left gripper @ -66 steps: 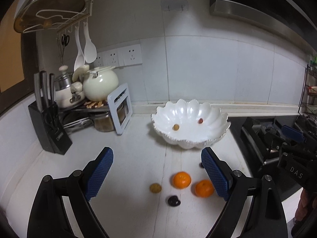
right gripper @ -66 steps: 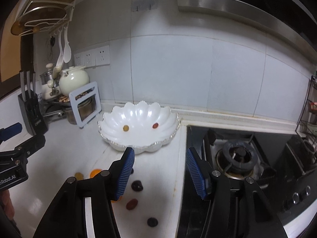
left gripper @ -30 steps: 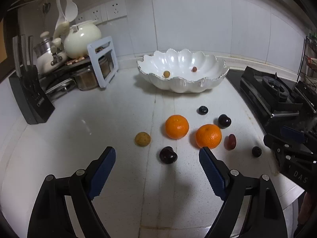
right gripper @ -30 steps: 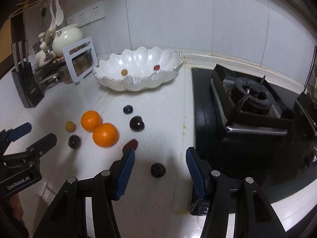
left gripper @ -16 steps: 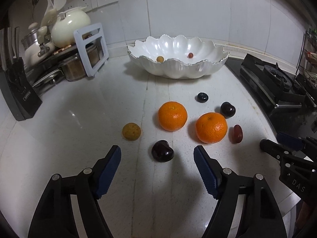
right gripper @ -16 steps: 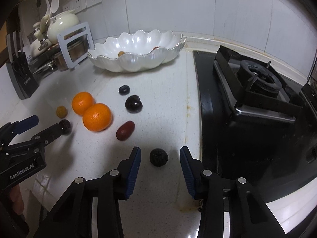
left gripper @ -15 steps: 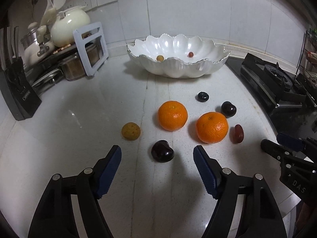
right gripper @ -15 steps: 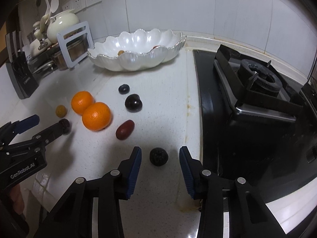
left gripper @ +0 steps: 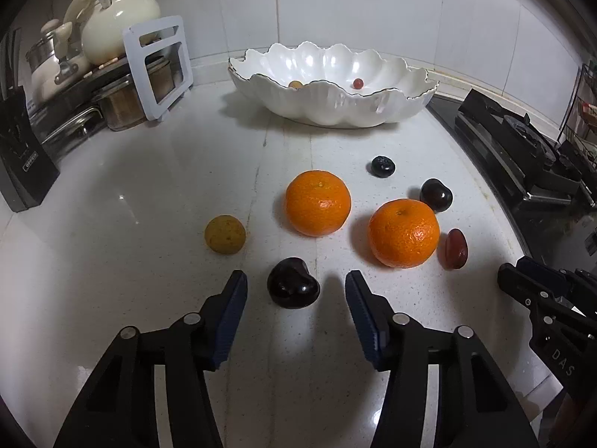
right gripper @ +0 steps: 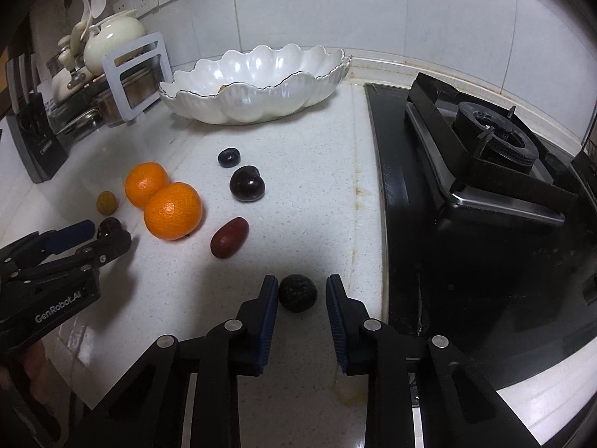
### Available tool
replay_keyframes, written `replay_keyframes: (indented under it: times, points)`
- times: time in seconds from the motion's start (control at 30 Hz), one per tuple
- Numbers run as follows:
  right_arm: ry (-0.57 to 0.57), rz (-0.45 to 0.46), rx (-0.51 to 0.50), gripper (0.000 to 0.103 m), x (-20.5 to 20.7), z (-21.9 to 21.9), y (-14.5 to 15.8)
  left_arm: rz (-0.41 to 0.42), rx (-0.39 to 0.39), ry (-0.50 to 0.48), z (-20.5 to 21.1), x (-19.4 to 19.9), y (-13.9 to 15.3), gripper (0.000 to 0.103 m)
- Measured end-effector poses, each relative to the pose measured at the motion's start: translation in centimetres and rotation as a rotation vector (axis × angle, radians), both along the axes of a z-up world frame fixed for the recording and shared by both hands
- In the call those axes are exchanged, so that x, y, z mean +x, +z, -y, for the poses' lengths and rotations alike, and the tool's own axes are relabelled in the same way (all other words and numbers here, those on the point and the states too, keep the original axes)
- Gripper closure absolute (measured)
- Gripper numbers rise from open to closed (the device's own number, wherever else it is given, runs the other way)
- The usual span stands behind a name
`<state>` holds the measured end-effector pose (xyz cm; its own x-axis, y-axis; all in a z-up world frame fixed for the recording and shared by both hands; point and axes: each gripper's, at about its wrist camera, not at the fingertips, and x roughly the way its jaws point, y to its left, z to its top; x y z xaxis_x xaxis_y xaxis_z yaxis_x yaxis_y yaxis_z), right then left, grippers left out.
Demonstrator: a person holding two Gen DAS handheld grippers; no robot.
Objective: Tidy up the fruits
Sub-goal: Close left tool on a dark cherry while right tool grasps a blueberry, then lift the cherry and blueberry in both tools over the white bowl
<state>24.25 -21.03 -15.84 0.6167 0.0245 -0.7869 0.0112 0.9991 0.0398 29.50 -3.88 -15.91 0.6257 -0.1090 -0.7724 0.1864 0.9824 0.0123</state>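
My left gripper is open, its fingers on either side of a dark cherry on the white counter, not touching it. My right gripper is open, narrowly straddling a dark round fruit. Two oranges, a yellow-brown fruit, a red date, another cherry and a dark berry lie loose. The white scalloped bowl at the back holds two small fruits.
A gas stove borders the counter on the right. A knife block, pots, a teapot and a white rack stand at the back left. The counter's front edge is close below both grippers.
Both grippers have moved down and forward to the counter and narrowed: the left around the dark cherry, the right around the dark round fruit.
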Motion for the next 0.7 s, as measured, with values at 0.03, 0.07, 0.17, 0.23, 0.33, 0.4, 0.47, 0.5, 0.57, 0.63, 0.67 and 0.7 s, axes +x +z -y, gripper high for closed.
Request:
replay_keyframes:
  times: [0.03,0.07,0.17,0.23,0.33,0.4,0.47,0.5,0.57,0.63,0.67,0.7]
  points:
    - [0.003,0.001,-0.004,0.076,-0.01,-0.09,-0.02,0.0,0.0,0.002,0.02,0.08,-0.07,0.052]
    - [0.007,0.001,-0.007,0.078,-0.01,-0.16,-0.03,-0.003,0.002,0.004,0.03,0.2,-0.17,0.055]
    - [0.014,-0.002,0.0,0.08,0.03,-0.22,-0.1,-0.017,0.0,0.008,0.0,0.5,-0.45,0.06]
    - [0.014,-0.002,0.0,0.08,0.03,-0.26,-0.17,-0.026,-0.008,0.013,-0.04,0.67,-0.64,0.065]
    - [0.016,-0.001,0.0,0.081,0.04,-0.24,-0.25,-0.018,-0.005,0.022,-0.09,0.72,-0.71,0.071]
    - [0.016,0.0,0.003,0.081,0.04,-0.19,-0.28,-0.016,-0.003,0.022,-0.09,0.71,-0.74,0.074]
    - [0.014,0.001,0.009,0.081,0.02,-0.13,-0.25,-0.015,-0.004,0.023,-0.11,0.69,-0.75,0.074]
    - [0.015,0.002,0.008,0.081,0.01,-0.16,-0.24,-0.016,-0.003,0.023,-0.11,0.7,-0.73,0.074]
    - [0.013,0.008,0.006,0.081,-0.09,-0.18,-0.16,-0.014,-0.006,0.022,-0.11,0.62,-0.62,0.074]
    - [0.013,0.015,0.006,0.081,-0.2,-0.15,0.02,-0.004,-0.001,0.019,-0.05,0.36,-0.38,0.074]
    - [0.015,0.018,0.01,0.081,-0.26,-0.12,0.13,0.001,0.0,0.017,-0.03,0.22,-0.21,0.074]
    - [0.017,0.019,0.011,0.081,-0.3,-0.11,0.21,0.004,0.0,0.017,-0.06,0.03,-0.05,0.074]
